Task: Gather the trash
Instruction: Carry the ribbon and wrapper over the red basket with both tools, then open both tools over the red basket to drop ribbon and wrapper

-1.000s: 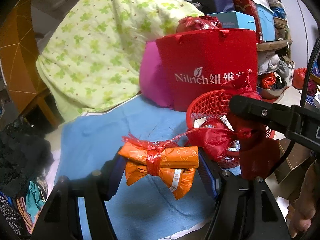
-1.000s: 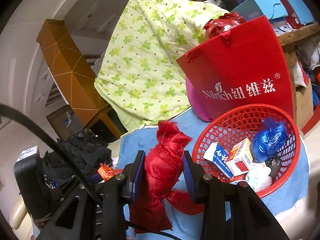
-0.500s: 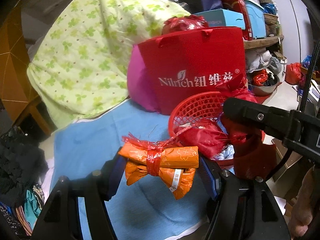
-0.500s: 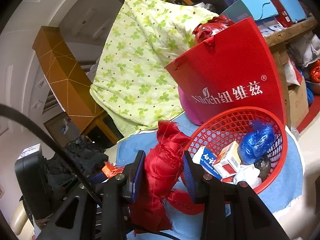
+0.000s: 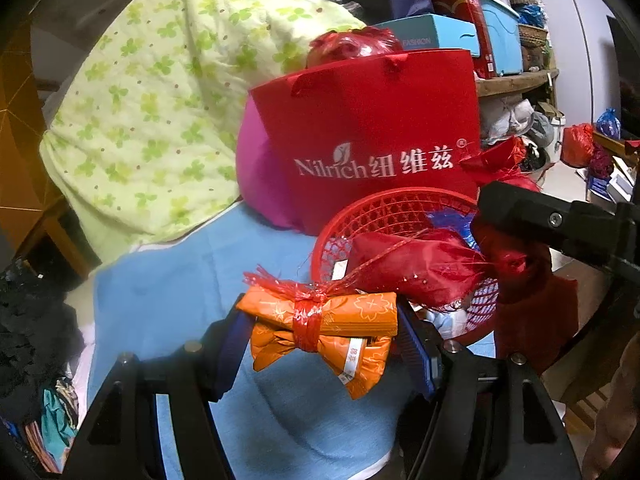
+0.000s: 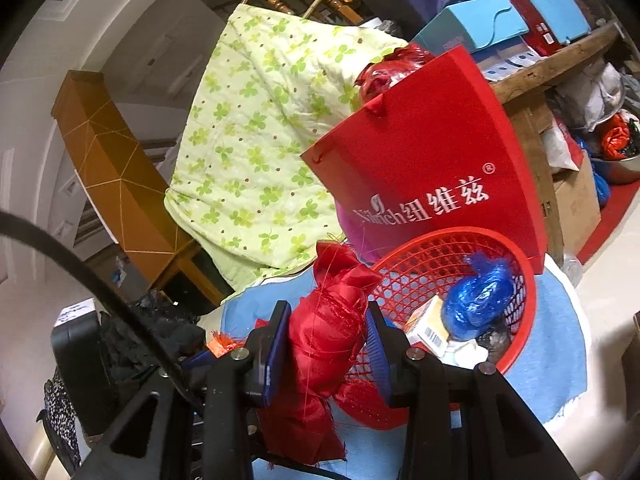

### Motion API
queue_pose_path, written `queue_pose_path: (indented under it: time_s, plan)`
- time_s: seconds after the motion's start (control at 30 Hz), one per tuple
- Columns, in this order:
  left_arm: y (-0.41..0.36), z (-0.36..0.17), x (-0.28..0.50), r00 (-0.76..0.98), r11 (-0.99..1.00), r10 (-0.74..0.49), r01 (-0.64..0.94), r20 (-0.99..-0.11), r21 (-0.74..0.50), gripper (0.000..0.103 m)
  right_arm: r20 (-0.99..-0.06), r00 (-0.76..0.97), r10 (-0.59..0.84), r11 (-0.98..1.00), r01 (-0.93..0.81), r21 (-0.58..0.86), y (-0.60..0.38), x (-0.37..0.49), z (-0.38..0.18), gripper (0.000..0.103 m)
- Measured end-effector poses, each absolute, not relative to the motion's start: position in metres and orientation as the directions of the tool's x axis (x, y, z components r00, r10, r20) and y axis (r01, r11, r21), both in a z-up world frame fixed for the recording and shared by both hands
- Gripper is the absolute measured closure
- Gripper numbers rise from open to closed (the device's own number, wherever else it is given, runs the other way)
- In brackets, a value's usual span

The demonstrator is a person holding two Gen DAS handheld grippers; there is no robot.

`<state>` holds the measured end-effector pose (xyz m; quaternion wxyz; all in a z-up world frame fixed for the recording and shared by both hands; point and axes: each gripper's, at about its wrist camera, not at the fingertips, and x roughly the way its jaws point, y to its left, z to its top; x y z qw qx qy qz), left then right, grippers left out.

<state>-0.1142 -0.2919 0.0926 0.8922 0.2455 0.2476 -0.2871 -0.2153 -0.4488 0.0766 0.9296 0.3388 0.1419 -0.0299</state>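
Observation:
My left gripper [image 5: 324, 330] is shut on an orange wrapper bundle [image 5: 324, 326] tied with red string, held above the blue cloth [image 5: 180, 280] just left of the red mesh basket [image 5: 384, 208]. My right gripper [image 6: 328, 340] is shut on a crumpled red cloth bundle [image 6: 332, 320], at the basket's [image 6: 440, 248] left rim. In the left wrist view the red cloth bundle [image 5: 420, 264] hangs over the basket, under the right gripper's black body. The basket holds a blue bag [image 6: 478, 300], a small carton [image 6: 428, 328] and white scraps.
A red paper bag [image 5: 372, 140] with white lettering stands behind the basket, a pink cushion [image 5: 260, 176] beside it. A green-patterned quilt [image 5: 160, 92] lies at the back left. Dark clothing [image 5: 32, 328] is piled at the left. Cluttered shelves [image 5: 516, 80] fill the right.
Both grippers have moved closer to the basket with their bundles; the basket and red bag have shifted left in both views. Neither grip has changed.

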Motion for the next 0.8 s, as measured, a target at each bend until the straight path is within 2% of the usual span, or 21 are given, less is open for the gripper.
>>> queue_pose_path:
  time_s: [0.47,0.8]
  plan:
    - [-0.317,0.090,-0.106,0.656,0.683,-0.455,0.691,-0.602,0.237,0.033,-0.283,0.959,-0.028,0.755,0.207,0.623,-0.477,-0.226,0.078,0.064]
    - [-0.327,0.084,-0.095,0.659,0.690,-0.443,0.684,-0.608,0.238,0.033,-0.293,0.954,-0.065,0.748,0.241,0.618,-0.493,-0.222,0.078,0.063]
